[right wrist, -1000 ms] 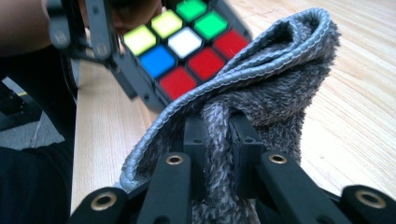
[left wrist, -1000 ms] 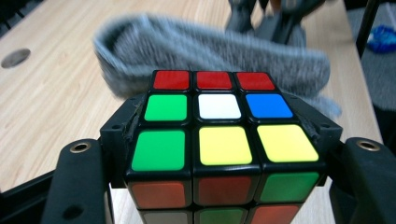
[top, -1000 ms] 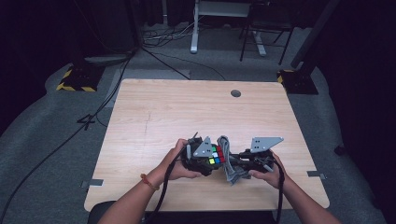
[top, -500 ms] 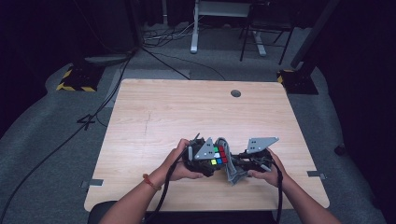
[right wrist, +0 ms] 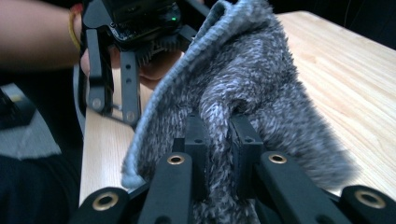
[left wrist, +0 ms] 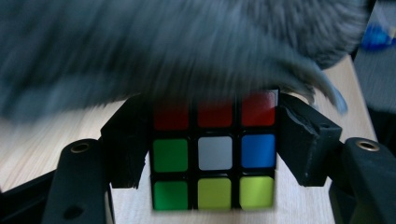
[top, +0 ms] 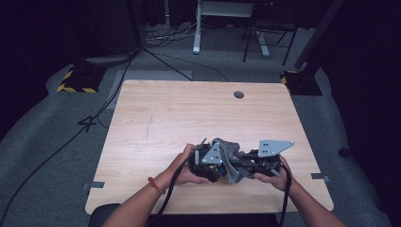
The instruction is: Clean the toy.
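I had L tool (left wrist: 212, 154) clamped on puzzle cube (left wrist: 213, 156); R tool (right wrist: 218, 135) pinched grey fuzzy cloth (right wrist: 252, 79), draped over cube, above counter (top: 189, 113).

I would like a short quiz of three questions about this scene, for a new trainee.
1. True or false: the left gripper is shut on the puzzle cube.
2. What does the right gripper pinch? A) a cable B) the grey fuzzy cloth C) a sponge
3. Which colour is the centre sticker of the cube face in the left gripper view?

Key: 1 true; 2 B; 3 white.
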Demonstrator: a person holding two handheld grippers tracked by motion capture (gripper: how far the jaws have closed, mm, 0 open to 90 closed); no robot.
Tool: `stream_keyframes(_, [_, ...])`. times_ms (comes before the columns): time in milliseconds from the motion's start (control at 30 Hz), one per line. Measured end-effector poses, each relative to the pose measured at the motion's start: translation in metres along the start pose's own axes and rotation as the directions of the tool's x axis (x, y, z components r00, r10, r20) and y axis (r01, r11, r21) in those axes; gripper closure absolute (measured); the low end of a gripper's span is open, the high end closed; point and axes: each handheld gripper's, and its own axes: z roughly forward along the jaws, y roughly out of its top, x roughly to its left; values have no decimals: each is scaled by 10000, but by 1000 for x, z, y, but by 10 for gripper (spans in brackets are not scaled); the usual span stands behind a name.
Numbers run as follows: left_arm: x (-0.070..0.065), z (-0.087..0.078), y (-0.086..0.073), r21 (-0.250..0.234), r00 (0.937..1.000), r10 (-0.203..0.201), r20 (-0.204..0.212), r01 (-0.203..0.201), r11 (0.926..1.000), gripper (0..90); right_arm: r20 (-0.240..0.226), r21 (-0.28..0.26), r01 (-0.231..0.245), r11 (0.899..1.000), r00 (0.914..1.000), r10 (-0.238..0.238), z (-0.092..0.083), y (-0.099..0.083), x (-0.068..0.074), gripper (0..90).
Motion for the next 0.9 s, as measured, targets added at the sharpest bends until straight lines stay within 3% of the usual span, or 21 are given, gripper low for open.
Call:
stream_keyframes(67, [1,1,-1,85,9999,-140,66,140,9999,336,121,135,91,9999,9999,-92,1,0,1,804])
stream_keyframes(233, [6,-4,-2,-82,9997,-256,-56,256,9996,337,427,377,-244,9990,9988,228,0,-5,-8,804])
stream_keyframes(433, [10,-12,-4,-132,9986,-356,-386,351,9993,337,857,1342,-411,9901,9959,297,6,-15,-19,804])
stream_keyframes(533, [12,-16,-4,-181,9984,-345,-446,337,9993,338,726,1720,-756,9822,9953,639,11,-22,-25,804])
stream_keyframes(667, [13,-19,-4,-178,9981,-313,-526,304,9994,337,573,2174,-833,9725,9957,725,17,-25,-26,803])
stream_keyframes(767, [15,-18,-5,-200,9973,-480,-547,470,9987,337,669,1881,-718,9795,9959,601,15,-23,-23,802])
stream_keyframes(900, [11,-10,-4,137,9983,-305,-499,312,9994,337,617,1190,-311,9924,9978,239,12,-12,-11,802])
